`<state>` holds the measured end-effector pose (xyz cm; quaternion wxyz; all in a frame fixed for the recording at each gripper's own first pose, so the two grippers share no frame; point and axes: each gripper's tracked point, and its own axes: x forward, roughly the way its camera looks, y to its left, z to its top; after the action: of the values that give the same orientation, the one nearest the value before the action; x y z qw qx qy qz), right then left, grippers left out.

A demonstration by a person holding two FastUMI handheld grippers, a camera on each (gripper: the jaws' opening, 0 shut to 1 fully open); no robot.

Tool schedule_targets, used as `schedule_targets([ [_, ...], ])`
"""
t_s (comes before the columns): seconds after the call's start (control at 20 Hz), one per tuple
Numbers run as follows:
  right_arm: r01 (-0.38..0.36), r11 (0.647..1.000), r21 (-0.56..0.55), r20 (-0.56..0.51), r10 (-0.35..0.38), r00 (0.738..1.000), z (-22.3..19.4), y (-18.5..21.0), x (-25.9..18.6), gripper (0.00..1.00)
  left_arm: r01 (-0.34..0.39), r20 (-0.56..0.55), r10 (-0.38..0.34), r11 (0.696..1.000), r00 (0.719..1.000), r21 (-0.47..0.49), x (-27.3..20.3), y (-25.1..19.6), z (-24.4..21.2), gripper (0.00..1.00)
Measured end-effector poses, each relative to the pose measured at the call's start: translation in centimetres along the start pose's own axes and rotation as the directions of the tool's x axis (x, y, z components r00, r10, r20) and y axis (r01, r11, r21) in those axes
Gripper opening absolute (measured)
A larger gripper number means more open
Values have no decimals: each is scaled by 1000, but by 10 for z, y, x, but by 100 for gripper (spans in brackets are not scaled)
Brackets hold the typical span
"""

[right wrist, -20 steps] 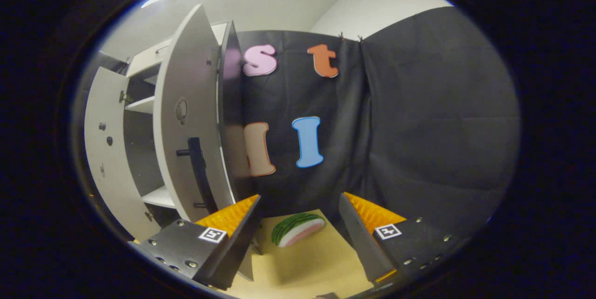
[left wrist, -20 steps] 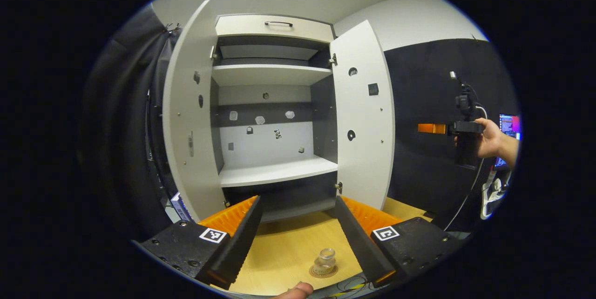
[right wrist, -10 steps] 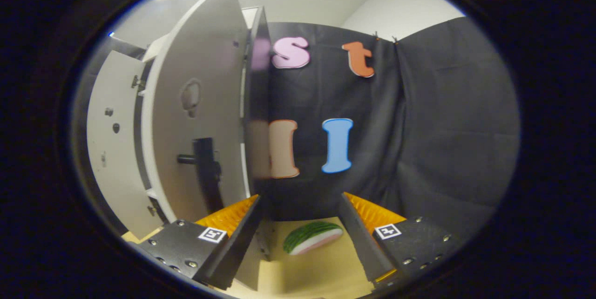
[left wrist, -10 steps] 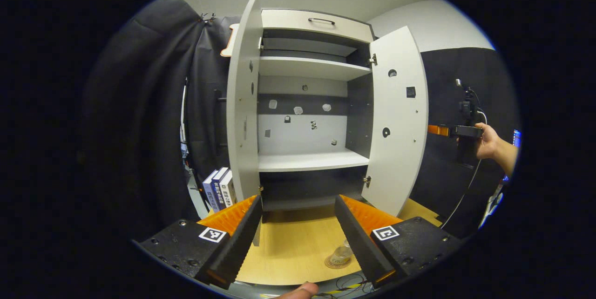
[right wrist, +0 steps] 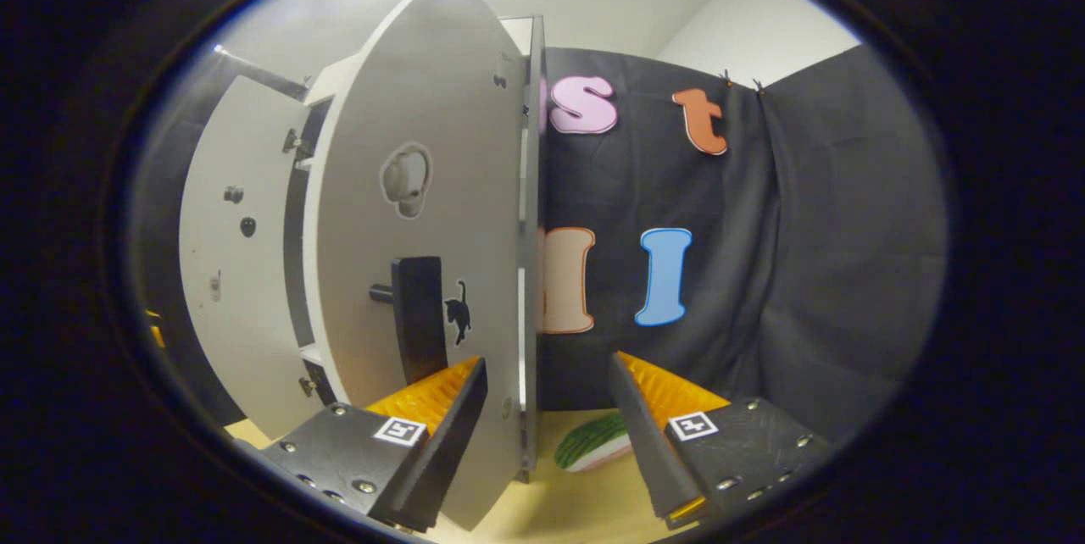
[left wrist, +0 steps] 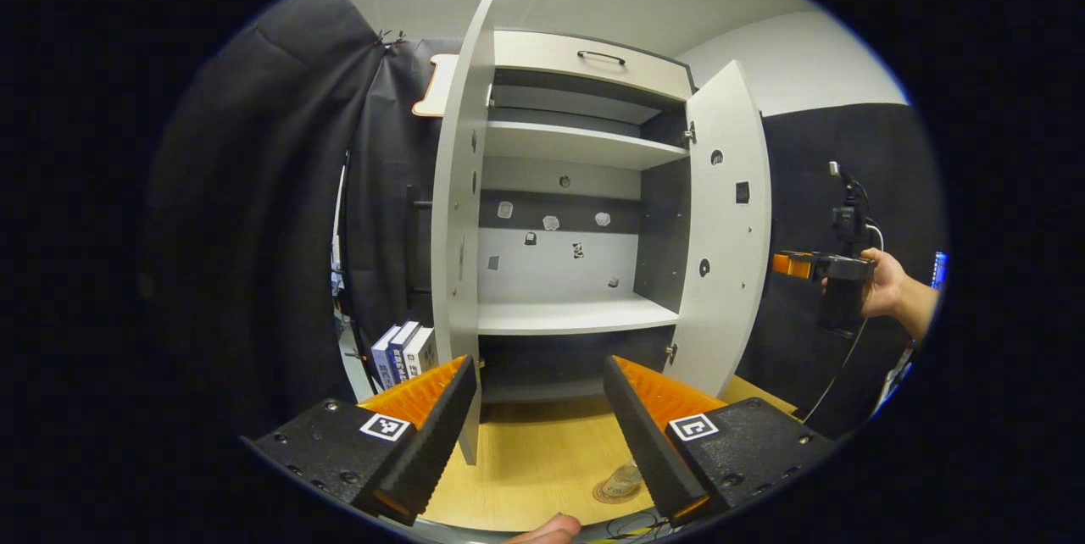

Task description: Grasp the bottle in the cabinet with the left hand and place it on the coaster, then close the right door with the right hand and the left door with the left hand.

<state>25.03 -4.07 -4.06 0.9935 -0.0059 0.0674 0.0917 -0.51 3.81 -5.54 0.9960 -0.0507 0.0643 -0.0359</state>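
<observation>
Your left gripper (left wrist: pixel 536 434) has its fingers spread wide and holds nothing; the bottle (left wrist: pixel 625 479) stands on the coaster (left wrist: pixel 612 491) on the wooden table (left wrist: pixel 525 468), just beside its right finger. Your right gripper (right wrist: pixel 547 434) is likewise spread wide and empty, with the free edge of the right door (right wrist: pixel 424 213) between its fingers. The left door (left wrist: pixel 458 213) stands open beside the bare cabinet shelf (left wrist: pixel 568 317).

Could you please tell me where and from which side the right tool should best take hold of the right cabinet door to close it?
Probably the white right cabinet door's free vertical edge, which stands between the open right tool's fingers. Come edge-on from the front; the black bar handle is a bulkier alternative.
</observation>
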Motion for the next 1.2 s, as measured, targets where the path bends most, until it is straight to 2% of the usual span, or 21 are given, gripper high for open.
schedule_targets([
  [0.25, -16, 999, 37, -13, 17, 1000, 0, 21, 8, 89, -10, 25, 10, 1000, 1000, 3, 0, 8, 12, 95],
  [0.55, 4, 996, 88, -16, -3, 1000, -4, 35, 16, 89, -32, 38, 32, 999, 999, 9, -1, 25, 14, 95],
  [0.6, 1, 996, 94, -14, 1, 1000, -3, 40, 18, 85, -37, 38, 36, 999, 999, 5, -1, 28, 14, 95],
  [0.65, -6, 995, 97, -9, 7, 1000, -3, 46, 20, 89, -40, 32, 40, 999, 999, -2, -2, 31, 13, 95],
  [0.7, -12, 995, 100, -7, 12, 1000, -3, 51, 22, 86, -43, 26, 43, 999, 999, -10, -2, 34, 10, 92],
  [0.75, -18, 994, 103, -4, 19, 1000, -5, 52, 23, 86, -50, 21, 50, 999, 999, -16, -2, 37, 8, 95],
  [0.95, -57, 992, 110, 1, 57, 998, -7, 75, 31, 86, -86, 22, 86, 996, 996, 0, -6, 53, 9, 95],
  [1.0, -68, 993, 95, 3, 68, 998, -8, 80, 33, 87, -95, 24, 94, 996, 995, 7, -7, 57, 8, 95],
  [1.1, -62, 996, 64, 7, 61, 998, -13, 83, 34, 100, -119, 28, 118, 993, 993, 14, -9, 66, 9, 95],
  [1.2, -45, 998, 37, 4, 45, 999, -18, 82, 31, 97, -141, 28, 141, 990, 990, 17, -14, 77, 10, 95],
])
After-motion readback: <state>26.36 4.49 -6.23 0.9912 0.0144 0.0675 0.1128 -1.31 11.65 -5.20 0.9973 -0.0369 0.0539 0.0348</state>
